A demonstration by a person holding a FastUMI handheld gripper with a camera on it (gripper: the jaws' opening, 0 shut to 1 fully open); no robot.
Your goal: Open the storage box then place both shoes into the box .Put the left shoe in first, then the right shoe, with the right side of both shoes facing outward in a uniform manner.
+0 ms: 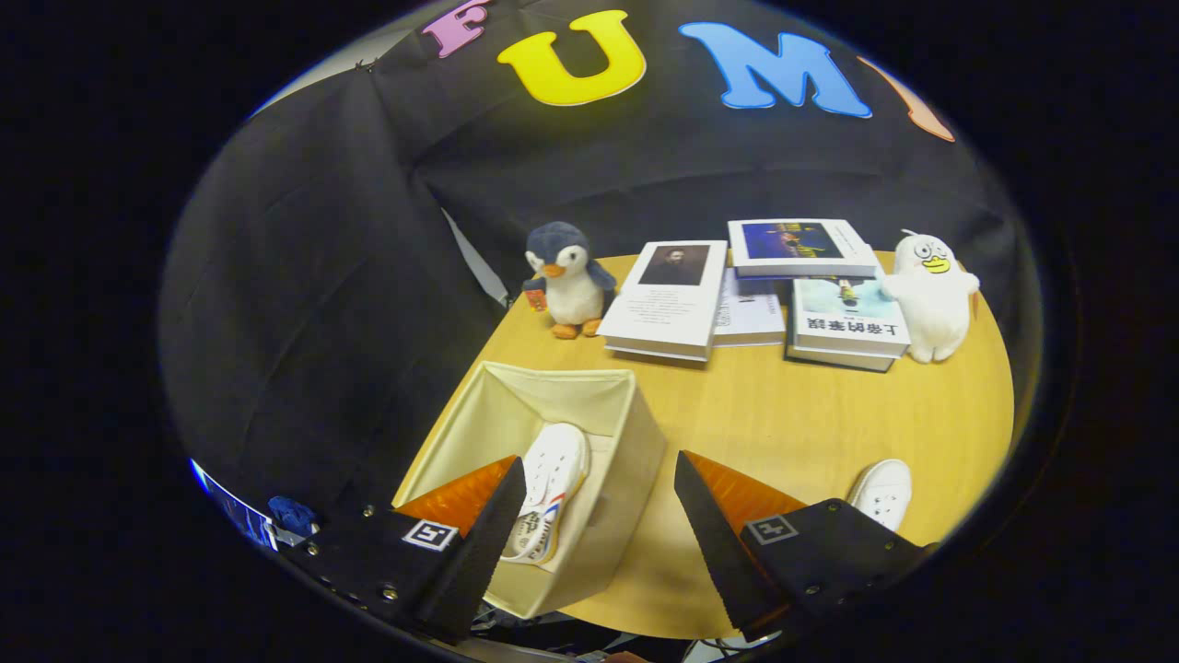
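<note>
Gripper [599, 479] fingers spread wide, grasping nothing, poised above storage box [636, 442]. Box open on round table [783, 414]; one white shoe [548, 488] lying inside. Second white shoe [881, 493] right of box, on table, part-hidden behind right finger. Beyond box: penguin plush [566, 276], books [668, 295], white duck plush [930, 295].

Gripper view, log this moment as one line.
gripper open, empty | storage box open, one shoe inside | second shoe on table

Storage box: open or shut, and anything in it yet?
Open. The storage box has no lid over it, and one white shoe lies inside. The gripper is open and holds nothing.
</note>
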